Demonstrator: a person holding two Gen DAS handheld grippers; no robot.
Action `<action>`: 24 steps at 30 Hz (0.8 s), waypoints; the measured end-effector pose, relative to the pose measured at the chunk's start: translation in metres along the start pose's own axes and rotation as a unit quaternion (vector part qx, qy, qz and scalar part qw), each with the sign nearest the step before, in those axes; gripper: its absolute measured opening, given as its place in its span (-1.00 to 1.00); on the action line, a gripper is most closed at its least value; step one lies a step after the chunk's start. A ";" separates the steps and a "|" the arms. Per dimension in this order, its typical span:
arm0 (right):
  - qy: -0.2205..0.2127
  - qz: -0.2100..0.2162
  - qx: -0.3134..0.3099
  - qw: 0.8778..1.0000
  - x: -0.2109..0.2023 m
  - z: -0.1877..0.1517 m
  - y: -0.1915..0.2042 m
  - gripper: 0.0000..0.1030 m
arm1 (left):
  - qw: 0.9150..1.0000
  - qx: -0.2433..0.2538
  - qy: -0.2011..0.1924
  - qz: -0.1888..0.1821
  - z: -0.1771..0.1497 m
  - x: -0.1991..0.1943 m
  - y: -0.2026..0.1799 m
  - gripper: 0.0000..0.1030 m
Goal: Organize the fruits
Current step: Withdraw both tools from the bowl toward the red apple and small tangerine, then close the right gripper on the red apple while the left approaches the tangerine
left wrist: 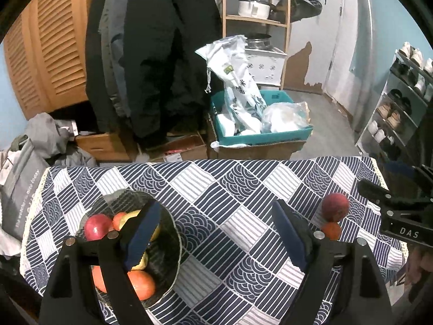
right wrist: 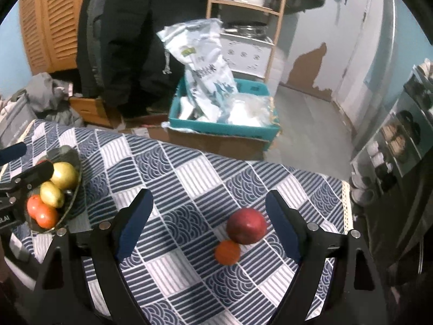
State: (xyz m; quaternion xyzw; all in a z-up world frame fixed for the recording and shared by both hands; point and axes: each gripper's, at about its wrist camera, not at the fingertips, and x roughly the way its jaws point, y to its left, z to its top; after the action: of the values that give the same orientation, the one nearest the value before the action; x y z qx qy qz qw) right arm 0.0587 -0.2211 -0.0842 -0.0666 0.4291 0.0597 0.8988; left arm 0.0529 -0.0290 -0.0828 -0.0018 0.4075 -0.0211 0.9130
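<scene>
Red apple [right wrist: 246, 229] sits at one o'clock between the right tongs [right wrist: 209, 226], spread wide; left tongs [left wrist: 213, 233], also wide, are farther.

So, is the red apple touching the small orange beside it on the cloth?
Touching. The right wrist view shows the red apple meeting the small orange with no cloth visible between them.

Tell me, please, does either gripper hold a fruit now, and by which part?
Nothing is held. The left gripper and right gripper are both open; the red apple lies on the tablecloth.
</scene>
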 end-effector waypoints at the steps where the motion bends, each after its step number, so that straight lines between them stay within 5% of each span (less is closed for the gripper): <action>1: 0.003 -0.003 0.003 1.000 0.002 -0.002 -0.004 0.63 | 1.000 0.002 0.002 -0.003 0.001 0.003 -0.003 0.66; 12: 0.060 -0.023 0.037 0.997 0.042 -0.015 -0.048 0.64 | 0.998 0.038 0.041 -0.007 -0.001 0.047 -0.035 0.66; 24: 0.146 0.001 0.088 0.985 0.125 -0.038 -0.073 0.64 | 0.995 0.049 0.087 -0.011 -0.005 0.102 -0.052 0.66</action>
State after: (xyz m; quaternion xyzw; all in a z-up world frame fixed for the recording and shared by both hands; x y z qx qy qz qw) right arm 0.1200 -0.2927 -0.2003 0.0053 0.5594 0.0116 0.8288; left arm 0.1146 -0.0850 -0.1610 0.0406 0.4834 -0.0508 0.8730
